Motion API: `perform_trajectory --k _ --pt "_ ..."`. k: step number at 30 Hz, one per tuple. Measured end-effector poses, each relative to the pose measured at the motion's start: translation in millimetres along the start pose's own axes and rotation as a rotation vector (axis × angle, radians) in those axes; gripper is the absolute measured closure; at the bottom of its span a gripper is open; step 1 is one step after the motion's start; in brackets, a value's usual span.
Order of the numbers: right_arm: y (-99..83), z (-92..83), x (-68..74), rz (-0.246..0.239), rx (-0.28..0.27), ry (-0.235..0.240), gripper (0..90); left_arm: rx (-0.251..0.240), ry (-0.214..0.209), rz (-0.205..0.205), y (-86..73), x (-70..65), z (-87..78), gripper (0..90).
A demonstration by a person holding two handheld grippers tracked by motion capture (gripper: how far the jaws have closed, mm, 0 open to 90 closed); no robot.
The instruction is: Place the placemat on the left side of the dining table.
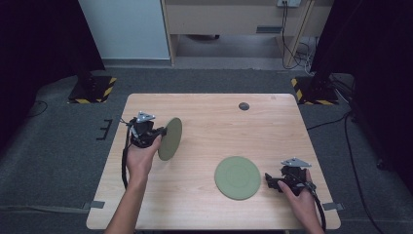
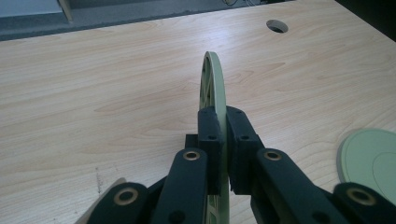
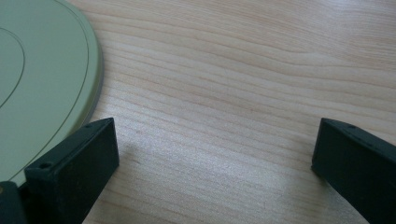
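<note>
Two flat olive-green plates are on a wooden table (image 1: pixel 209 122). One plate (image 1: pixel 170 138) is held on edge above the table's left side, its rim clamped between the black pads of my left gripper (image 1: pixel 160 132). In the left gripper view this plate (image 2: pixel 214 79) stands edge-on between the shut jaws of the left gripper (image 2: pixel 225 140). The other plate (image 1: pixel 237 177) lies flat near the front right. My right gripper (image 1: pixel 271 181) rests low just to its right, jaws wide apart with bare wood between them. In the right gripper view, the right gripper (image 3: pixel 212 154) stands beside the flat plate (image 3: pixel 42 84).
A round cable hole (image 1: pixel 244 106) sits near the table's far edge. Dark floor mats surround the table, with black stands on striped bases (image 1: pixel 92 87) at the far left and far right. A wooden cabinet stands behind.
</note>
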State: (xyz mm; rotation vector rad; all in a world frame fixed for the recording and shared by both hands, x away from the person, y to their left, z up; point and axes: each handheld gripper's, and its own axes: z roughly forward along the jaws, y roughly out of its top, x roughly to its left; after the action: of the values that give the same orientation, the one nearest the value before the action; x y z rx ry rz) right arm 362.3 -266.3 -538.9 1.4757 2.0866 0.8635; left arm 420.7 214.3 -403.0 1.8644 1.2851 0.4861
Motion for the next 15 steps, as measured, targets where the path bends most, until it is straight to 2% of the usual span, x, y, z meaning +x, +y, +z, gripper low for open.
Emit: perform_trajectory --k 15 --pt "0.0 0.0 0.0 0.000 0.000 0.000 0.9 -0.011 0.019 -0.024 -5.0 11.8 -4.7 85.7"
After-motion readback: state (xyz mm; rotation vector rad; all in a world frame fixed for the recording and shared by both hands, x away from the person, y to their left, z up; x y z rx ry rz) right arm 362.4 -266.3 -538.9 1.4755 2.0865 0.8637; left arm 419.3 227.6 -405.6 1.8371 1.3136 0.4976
